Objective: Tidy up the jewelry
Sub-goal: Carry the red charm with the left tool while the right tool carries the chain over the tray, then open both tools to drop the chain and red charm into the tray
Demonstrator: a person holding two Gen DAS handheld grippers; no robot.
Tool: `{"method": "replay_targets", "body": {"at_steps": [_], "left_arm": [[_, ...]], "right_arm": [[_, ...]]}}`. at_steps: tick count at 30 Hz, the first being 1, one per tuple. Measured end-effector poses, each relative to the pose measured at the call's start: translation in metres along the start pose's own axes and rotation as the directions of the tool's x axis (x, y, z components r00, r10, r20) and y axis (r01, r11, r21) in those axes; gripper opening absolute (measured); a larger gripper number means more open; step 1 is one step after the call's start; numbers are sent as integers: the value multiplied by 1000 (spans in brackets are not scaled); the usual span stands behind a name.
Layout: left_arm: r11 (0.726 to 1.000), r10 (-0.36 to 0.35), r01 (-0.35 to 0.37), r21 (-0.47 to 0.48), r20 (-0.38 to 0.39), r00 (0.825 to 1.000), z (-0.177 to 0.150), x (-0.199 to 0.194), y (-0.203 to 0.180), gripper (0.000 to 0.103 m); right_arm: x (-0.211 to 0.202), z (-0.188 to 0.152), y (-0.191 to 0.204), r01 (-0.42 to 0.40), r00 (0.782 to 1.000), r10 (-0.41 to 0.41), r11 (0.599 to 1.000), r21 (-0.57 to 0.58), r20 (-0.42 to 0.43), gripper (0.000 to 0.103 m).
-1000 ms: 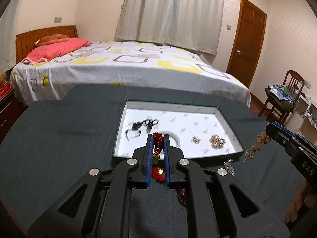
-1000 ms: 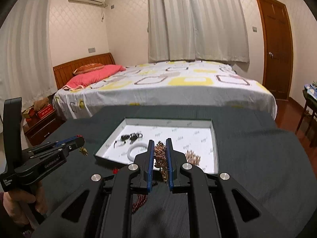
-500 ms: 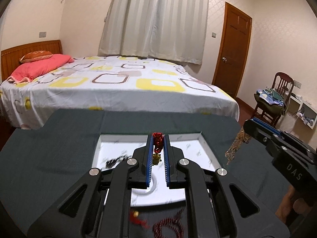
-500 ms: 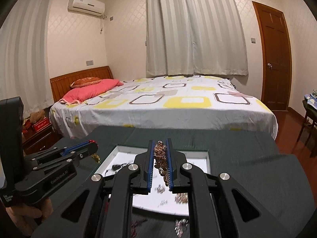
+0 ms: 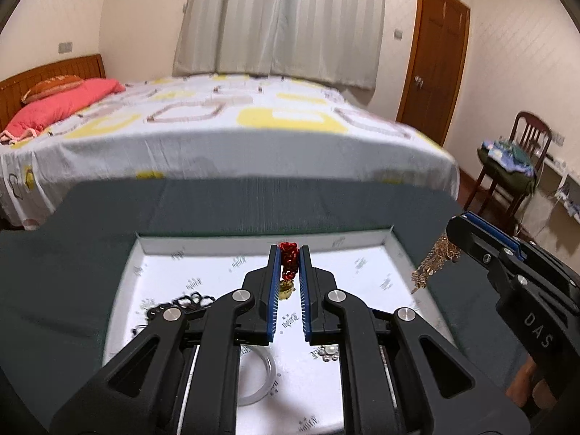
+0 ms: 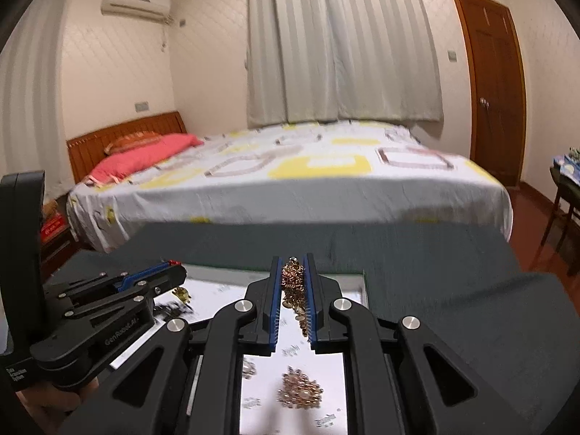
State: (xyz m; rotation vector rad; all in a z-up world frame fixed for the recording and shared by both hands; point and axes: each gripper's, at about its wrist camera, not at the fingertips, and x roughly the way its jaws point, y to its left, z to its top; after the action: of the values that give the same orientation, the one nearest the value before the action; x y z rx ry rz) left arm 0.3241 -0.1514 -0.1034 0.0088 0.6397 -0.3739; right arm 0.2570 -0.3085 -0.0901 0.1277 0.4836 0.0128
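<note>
Red beads [image 5: 289, 259], gold chain [image 6: 295, 282], white tray [image 5: 362, 253]

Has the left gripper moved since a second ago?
Yes. The left gripper has advanced over the white tray, toward its far wall.

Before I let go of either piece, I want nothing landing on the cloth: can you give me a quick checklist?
1. Left claw shut on the red beads: ok.
2. Right claw shut on the gold chain: ok.
3. Red beads over the white tray: ok.
4. Gold chain over the tray: ok in the right wrist view.
5. Landing spots free of other jewelry: cannot tell.
</note>
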Motion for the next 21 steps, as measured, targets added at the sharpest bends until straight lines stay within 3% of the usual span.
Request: {"method": "replay_targets", "body": {"at_steps": [11, 21], "left_arm": [[1000, 1, -3, -11, -176, 984, -12, 68, 2, 11], [1000, 13, -11, 11, -242, 970, -14, 85, -1, 11]], "right_arm": [[53, -25, -13, 12, 984, -13, 1000, -4, -176, 12], [73, -34, -14, 2, 963, -2, 1000, -1, -270, 12]]}}
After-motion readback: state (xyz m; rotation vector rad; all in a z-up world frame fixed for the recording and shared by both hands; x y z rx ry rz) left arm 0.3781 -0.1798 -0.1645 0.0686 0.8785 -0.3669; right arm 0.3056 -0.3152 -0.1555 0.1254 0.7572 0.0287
